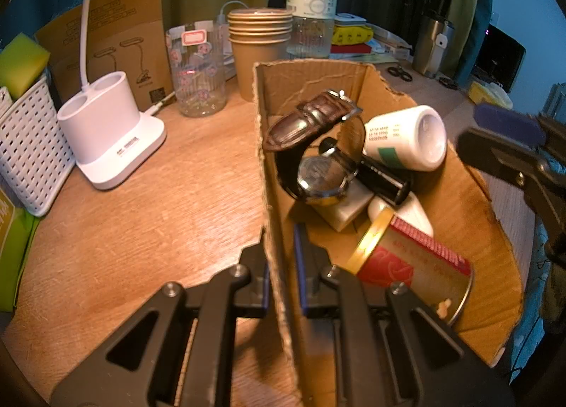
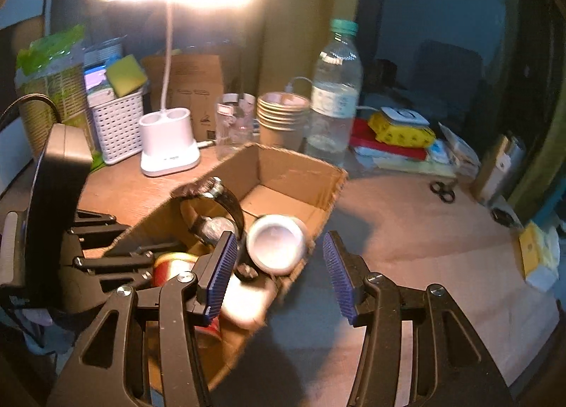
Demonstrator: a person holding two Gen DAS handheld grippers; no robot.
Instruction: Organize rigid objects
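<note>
The cardboard box [image 1: 353, 88] sat open-topped on the wooden surface [image 1: 159, 212], its torn upper edges ragged and its walls plain brown corrugated board. Inside it lay a jumble of hard things: a wristwatch [image 1: 318, 173] with a steel case and a dark brown grained leather strap arching up above the wall, a white plastic bottle [image 1: 406, 138] on its side with its round end facing me, a black cylinder [image 1: 382, 177] just beside the watch, a pale block under the watch, and a red tin [image 1: 414, 265] with a gold rim tipped on its side near the front.

My left tool [image 1: 283, 272] was clamped on the box's near left wall, one blue pad outside and one inside. My right tool [image 2: 279, 272] stood over the box's right edge with its ribbed blue pads apart and nothing pressed between them; the white bottle lay just beyond them.

Close behind the box stood a stack of brown paper cups [image 1: 258, 49], a clear patterned glass [image 1: 198, 70] and a tall water bottle [image 1: 311, 3]. To the left were a white lamp base [image 1: 109, 134] with two round wells and a thin curved neck, and a white perforated basket [image 1: 28, 148] holding a yellow-green sponge [image 1: 21, 63]. Small black scissors [image 2: 442, 191] lay well apart on the right.
</note>
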